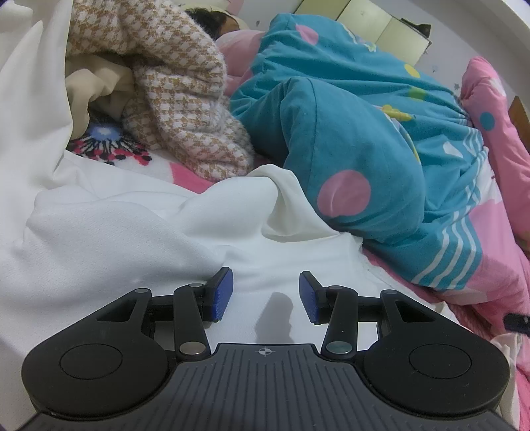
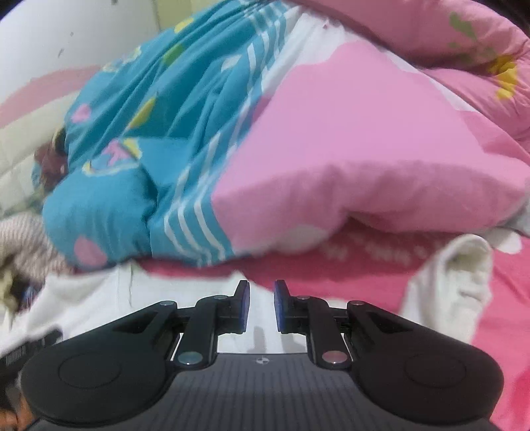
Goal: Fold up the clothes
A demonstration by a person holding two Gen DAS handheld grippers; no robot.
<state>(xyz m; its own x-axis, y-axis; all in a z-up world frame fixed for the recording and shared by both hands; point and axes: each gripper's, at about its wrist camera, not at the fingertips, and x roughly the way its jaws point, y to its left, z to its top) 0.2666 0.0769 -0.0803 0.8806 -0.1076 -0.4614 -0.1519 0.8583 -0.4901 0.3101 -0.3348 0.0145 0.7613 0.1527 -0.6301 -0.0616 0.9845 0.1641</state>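
A white garment point(image 1: 132, 232) lies rumpled across the bed, with one fold humped up near the teal quilt. My left gripper point(image 1: 266, 293) hovers just over it, open, with nothing between its blue pads point(image 1: 223, 293). In the blurred right wrist view the same white garment point(image 2: 99, 298) shows at the lower left. My right gripper point(image 2: 261, 303) is above its edge, where it meets the pink sheet point(image 2: 331, 275). Its jaws stand a narrow gap apart and hold nothing. A cream-white piece of cloth point(image 2: 457, 281) lies bunched to the right of it.
A teal quilt with pink dots point(image 1: 347, 132) and a pink quilt point(image 2: 364, 149) are piled just beyond the garment. A tan houndstooth garment point(image 1: 185, 99) and cream cloth point(image 1: 96, 83) are heaped at the back left. A person point(image 1: 212, 20) lies at the far end.
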